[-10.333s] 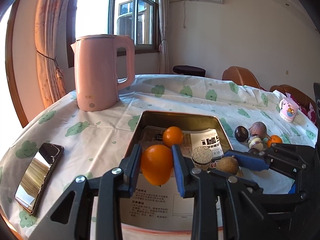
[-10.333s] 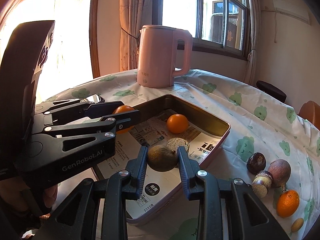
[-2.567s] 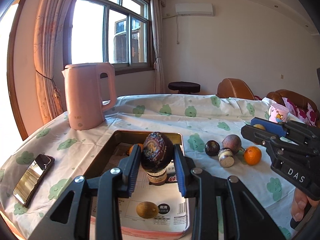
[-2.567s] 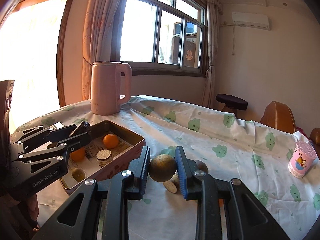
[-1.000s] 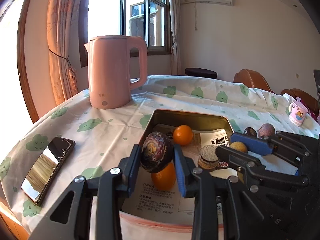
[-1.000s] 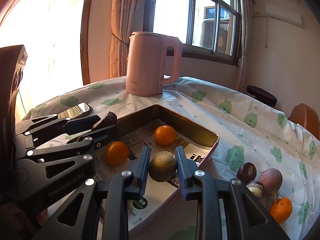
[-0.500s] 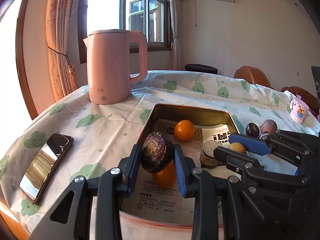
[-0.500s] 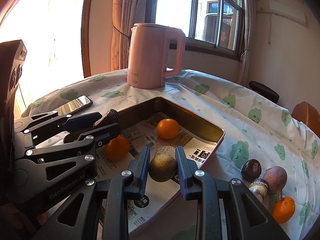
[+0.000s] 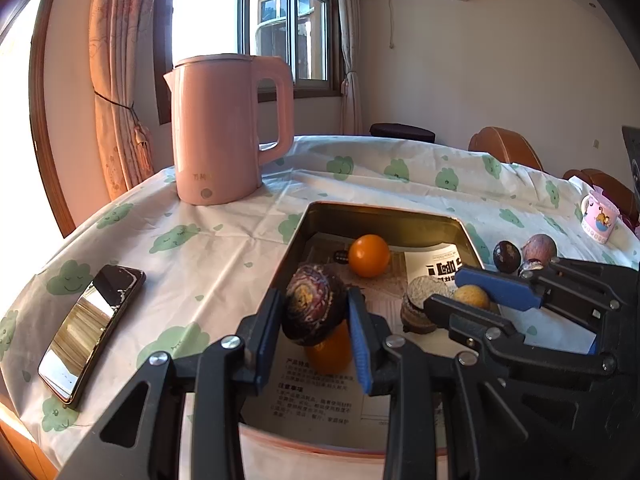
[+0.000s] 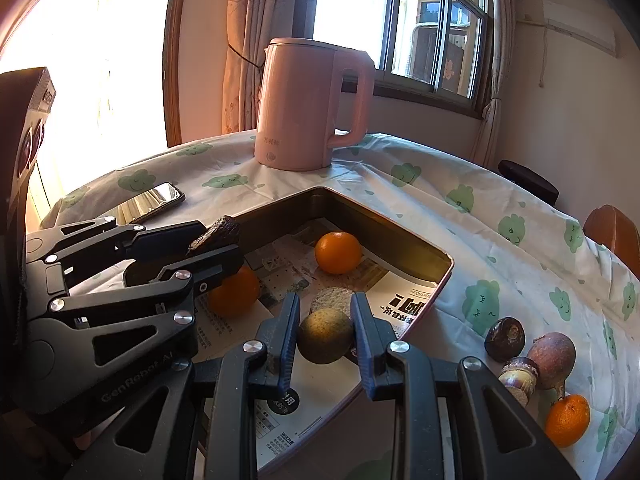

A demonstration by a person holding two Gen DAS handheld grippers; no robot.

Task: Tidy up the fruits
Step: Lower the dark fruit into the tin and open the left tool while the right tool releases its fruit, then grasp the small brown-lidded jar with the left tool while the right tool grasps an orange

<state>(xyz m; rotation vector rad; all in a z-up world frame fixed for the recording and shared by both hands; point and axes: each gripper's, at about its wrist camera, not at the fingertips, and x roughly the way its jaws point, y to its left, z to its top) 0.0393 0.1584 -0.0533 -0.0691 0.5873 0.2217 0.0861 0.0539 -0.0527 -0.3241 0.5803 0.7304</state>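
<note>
Cloud-print tablecloth (image 9: 224, 248) underlies the metal tray (image 9: 384, 216), above which my left gripper (image 9: 316, 312) clamps a dark purple passion fruit (image 9: 314, 308) and my right gripper (image 10: 325, 338) a brown-green round fruit (image 10: 325, 340) — both seemingly light, firm, roll-prone — pads gripping mid-girth.

Strong daylight pours through the multi-pane wooden-framed window (image 9: 256, 28), blowing out the left edge; fisheye bending darkens corners, yet focus stays sharp.

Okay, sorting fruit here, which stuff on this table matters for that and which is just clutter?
For the job: tray, oranges in it, dark purple fruit in left tool, brown fruit in right tool, loose fruits on cloth.

Lying about: kettle, phone, pink cup.
</note>
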